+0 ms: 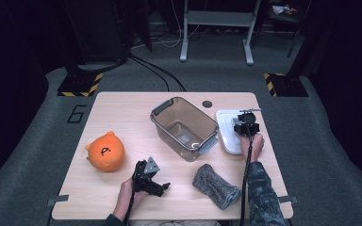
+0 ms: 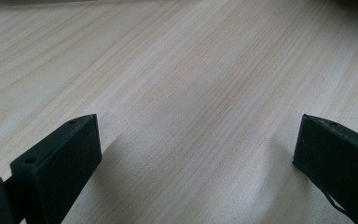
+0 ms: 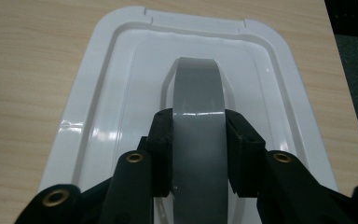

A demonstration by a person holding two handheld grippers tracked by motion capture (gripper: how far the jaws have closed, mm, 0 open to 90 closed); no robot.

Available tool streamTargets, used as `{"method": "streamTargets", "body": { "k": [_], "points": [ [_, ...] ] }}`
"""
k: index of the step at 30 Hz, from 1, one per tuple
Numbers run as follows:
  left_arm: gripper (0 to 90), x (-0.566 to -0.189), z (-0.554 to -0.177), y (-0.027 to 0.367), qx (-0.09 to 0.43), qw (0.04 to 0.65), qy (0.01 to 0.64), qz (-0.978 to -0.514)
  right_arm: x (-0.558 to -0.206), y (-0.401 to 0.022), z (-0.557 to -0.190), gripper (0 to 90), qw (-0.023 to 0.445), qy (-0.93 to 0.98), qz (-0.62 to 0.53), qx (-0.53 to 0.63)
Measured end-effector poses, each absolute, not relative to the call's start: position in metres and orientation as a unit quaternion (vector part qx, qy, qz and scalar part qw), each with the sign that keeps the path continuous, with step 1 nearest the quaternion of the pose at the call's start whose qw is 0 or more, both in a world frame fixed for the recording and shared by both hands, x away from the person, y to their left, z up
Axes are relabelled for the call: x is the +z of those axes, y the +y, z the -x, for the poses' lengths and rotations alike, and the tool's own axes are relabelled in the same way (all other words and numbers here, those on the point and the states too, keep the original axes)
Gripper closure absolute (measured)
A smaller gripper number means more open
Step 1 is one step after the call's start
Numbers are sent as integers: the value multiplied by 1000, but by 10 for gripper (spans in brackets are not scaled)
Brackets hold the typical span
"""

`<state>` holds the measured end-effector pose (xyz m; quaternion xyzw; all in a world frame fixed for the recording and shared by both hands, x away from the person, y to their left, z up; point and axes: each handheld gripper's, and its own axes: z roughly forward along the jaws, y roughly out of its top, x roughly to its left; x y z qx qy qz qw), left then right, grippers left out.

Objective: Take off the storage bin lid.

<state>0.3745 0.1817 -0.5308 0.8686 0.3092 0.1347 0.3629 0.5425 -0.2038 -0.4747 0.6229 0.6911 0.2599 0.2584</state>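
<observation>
The right gripper (image 3: 199, 140) has its two black jaws pressed against the flat sides of a roll of grey tape (image 3: 199, 116), which stands on edge between them. The roll is over the middle of a white container lid (image 3: 102, 107), and its far edge seems to meet the lid's recessed centre, though I cannot tell for certain that it touches. From the high view the same gripper (image 1: 246, 123) sits above that lid (image 1: 226, 134) near the table's right edge, about midway along it, with the person's hand (image 1: 253, 143) behind it and a camouflage-patterned sleeve (image 1: 261, 193) running back to the near edge.

The left gripper (image 1: 152, 181) lies low over the table (image 1: 122, 106) close to the near edge, left of centre, held by the person's left hand (image 1: 128, 190). In its own view the jaws stand wide apart with nothing but bare wood grain between them.

Just left of the lid, around the middle of the table, stands a clear brown-tinted plastic bin (image 1: 185, 127) with grey latch handles, set at an angle to the table edges. A folded grey cloth (image 1: 214, 187) lies near the front edge between the two hands. An orange plush toy (image 1: 105, 150) with small ears sits by the left edge, well apart from everything else. A small dark round hole (image 1: 207, 104) marks the tabletop near the far edge.
</observation>
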Motion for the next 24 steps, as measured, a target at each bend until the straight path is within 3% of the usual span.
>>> {"method": "streamTargets", "body": {
  "k": [9,13,20,21,24],
  "points": [
    [3,-531,-375,182,135,363,308,-869,-482,-213,-542,621,232,693,-630,262],
    [3,-531,-374,182,135,363,309,-869,-474,-215,-538,469,227,697,-627,265],
    [3,-531,-375,182,136,362,308,-869,-464,-217,-522,390,241,704,-608,276],
    [3,-531,-375,182,136,362,308,-869,-461,-219,-516,328,237,705,-604,286],
    [3,-531,-375,182,136,362,308,-869,-457,-221,-506,280,239,707,-596,296]
  ]
}}
